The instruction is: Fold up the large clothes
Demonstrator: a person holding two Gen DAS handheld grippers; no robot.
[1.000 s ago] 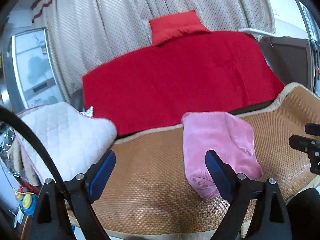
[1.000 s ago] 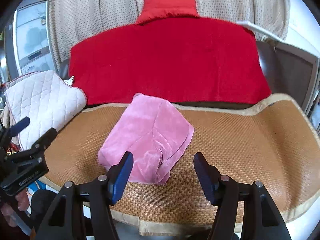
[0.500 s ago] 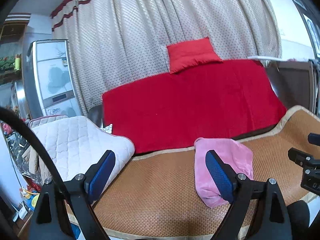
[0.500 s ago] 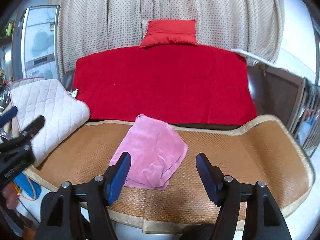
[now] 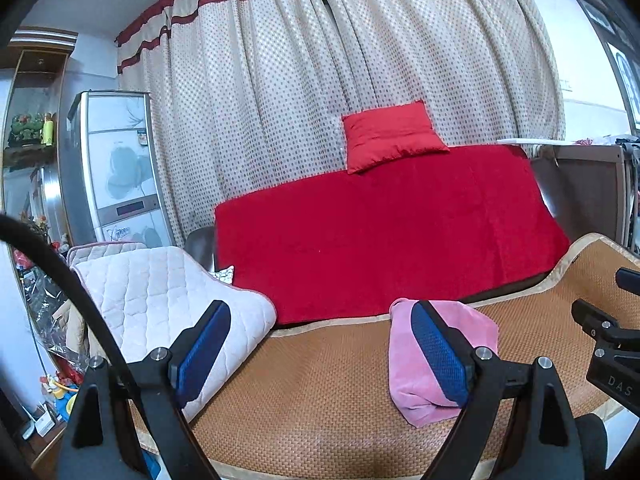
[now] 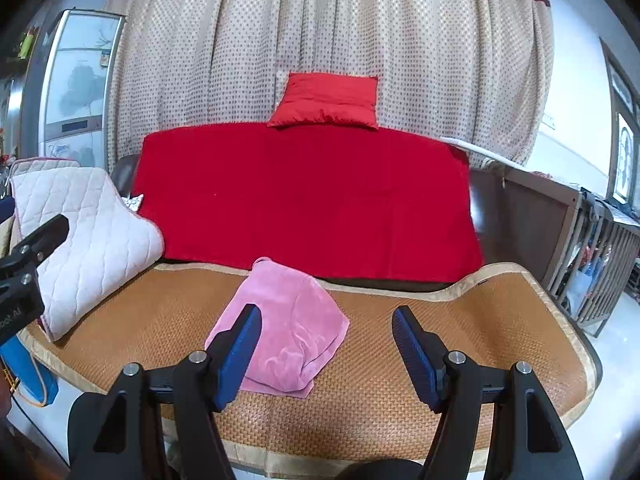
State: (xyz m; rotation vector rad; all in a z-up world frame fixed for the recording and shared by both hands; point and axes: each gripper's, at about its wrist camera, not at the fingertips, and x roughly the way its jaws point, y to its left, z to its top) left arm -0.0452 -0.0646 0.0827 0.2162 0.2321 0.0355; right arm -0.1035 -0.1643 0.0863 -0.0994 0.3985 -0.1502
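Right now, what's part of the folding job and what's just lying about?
In play: folded pink garment on the woven mat; left tongs and right tongs, both open and empty.
Lying about: quilted white pad, red blanket, red pillow.

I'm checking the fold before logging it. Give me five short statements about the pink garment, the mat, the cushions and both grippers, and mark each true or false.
1. The folded pink velvety garment lies on the woven straw-coloured mat. True.
2. The right gripper is clamped on the pink garment. False: its blue-padded jaws stand open with nothing between them.
3. The small red square pillow rests on top of the red blanket, against the dotted beige curtain. True.
4. The white quilted cushion lies on top of the pink garment. False: it sits apart, at the mat's left end.
5. The left gripper holds the red blanket. False: its jaws are open and empty.
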